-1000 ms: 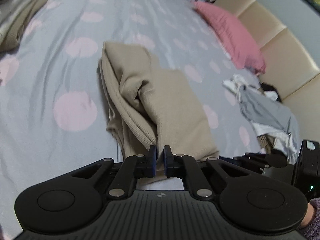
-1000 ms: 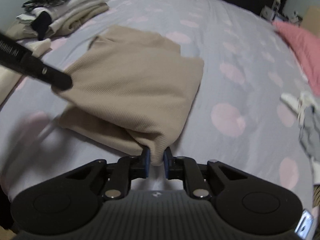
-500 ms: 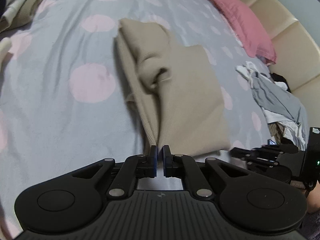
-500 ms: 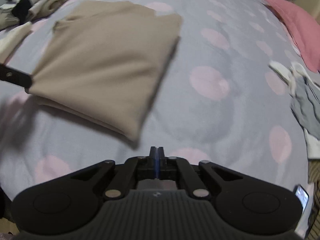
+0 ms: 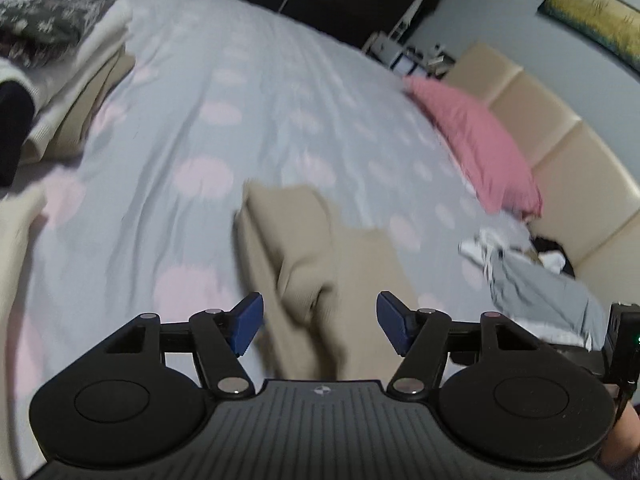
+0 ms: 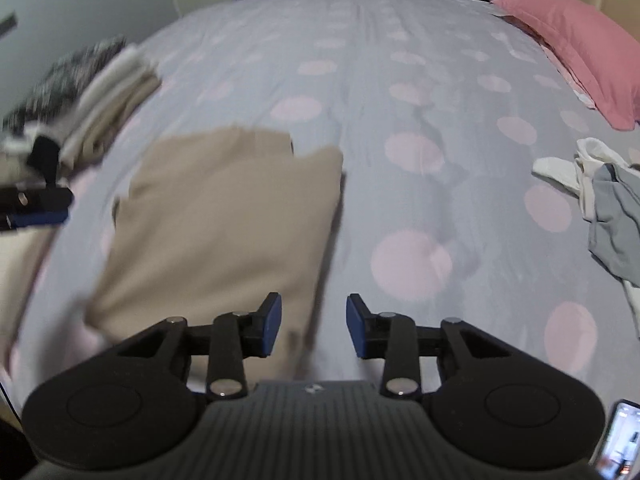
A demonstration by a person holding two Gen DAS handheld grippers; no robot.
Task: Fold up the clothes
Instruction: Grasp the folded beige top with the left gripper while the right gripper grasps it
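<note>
Two grippers are shown with jaws just opened and nothing clamped: left gripper (image 5: 320, 322), right gripper (image 6: 314, 326). Beneath both, the folded beige ribbed garment (image 6: 224, 236) is laid flat on the grey pink-dotted bedsheet (image 6: 400, 92).

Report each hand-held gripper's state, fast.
Left hand-held gripper: open, just released the beige garment.
Right hand-held gripper: open, jaws just opened, holding nothing.

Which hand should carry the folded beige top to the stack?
Probably left. The stack lies on its side, and its open tongs have the beige top ahead; the right tongs sit nearer the unfolded grey clothes.
</note>
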